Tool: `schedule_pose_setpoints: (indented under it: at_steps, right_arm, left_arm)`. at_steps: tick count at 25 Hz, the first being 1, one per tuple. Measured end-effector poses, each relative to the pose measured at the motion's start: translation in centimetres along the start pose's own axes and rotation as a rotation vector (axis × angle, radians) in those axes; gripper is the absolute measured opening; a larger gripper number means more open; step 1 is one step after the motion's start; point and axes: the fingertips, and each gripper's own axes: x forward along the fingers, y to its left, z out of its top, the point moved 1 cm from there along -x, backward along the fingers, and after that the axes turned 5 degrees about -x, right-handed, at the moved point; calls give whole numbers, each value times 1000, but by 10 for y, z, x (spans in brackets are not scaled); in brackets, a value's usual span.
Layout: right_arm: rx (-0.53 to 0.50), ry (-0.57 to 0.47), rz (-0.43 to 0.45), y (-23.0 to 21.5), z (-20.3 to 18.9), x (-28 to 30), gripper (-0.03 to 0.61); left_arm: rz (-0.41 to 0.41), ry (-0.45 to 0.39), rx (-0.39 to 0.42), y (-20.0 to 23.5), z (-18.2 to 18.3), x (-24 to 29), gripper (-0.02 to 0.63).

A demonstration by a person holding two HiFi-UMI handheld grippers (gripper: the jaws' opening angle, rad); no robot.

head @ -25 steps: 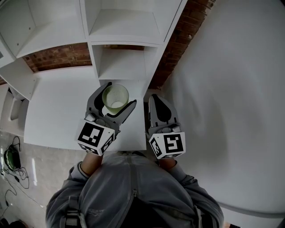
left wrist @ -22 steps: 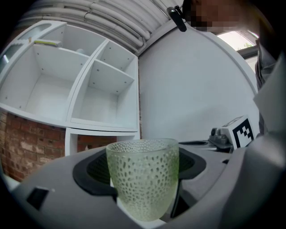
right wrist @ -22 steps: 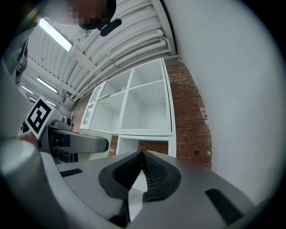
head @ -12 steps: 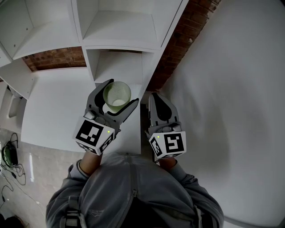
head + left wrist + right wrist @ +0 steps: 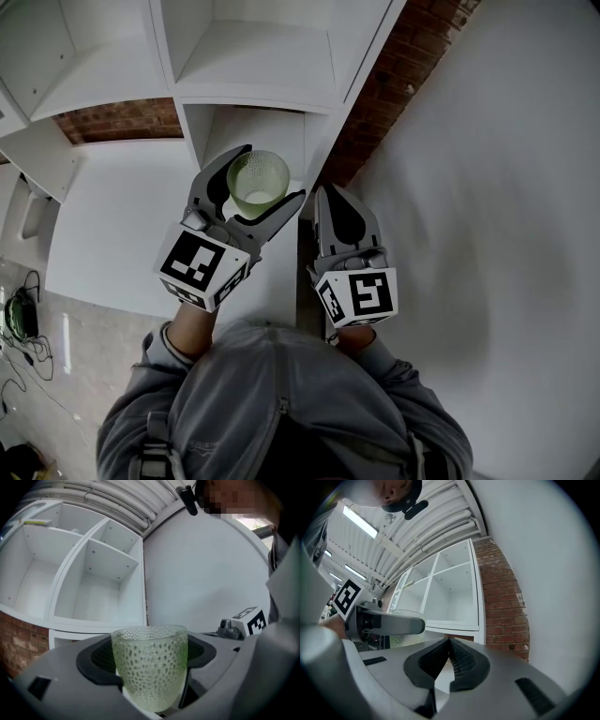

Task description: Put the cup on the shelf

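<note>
Cup [image 5: 259, 178] is moving nearer the shelf [image 5: 246, 120]; we're keeping left gripper [image 5: 276, 171] pinching it level, right gripper [image 5: 330, 193] jaws pressed together.

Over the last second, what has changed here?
The left gripper, jaws clamped on the pale green dimpled glass cup, has carried it a little forward, toward the white cubby shelf. Nothing was taken hold of or let go. The right gripper stayed beside it, jaws shut and empty.
</note>
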Motion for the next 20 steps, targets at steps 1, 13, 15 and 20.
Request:
schedule_pose_setpoints:
  at_steps: [1,13,15,20]
  right_arm:
    - [-2,-5,2,-1,3,2,28]
    - [-27,-70,27,-10,33,29,28]
    - [-36,-80,28,-11,38,34,28]
    - [-44,-104,24,-19,50,44,28]
  left_arm:
    - [-2,-5,3,1,4,2,393]
    - [-52,-27,25,15,39,31,393]
    - [-59,-33,33,17,46,37,393]
    - [-74,-53,54,21,67,51,393]
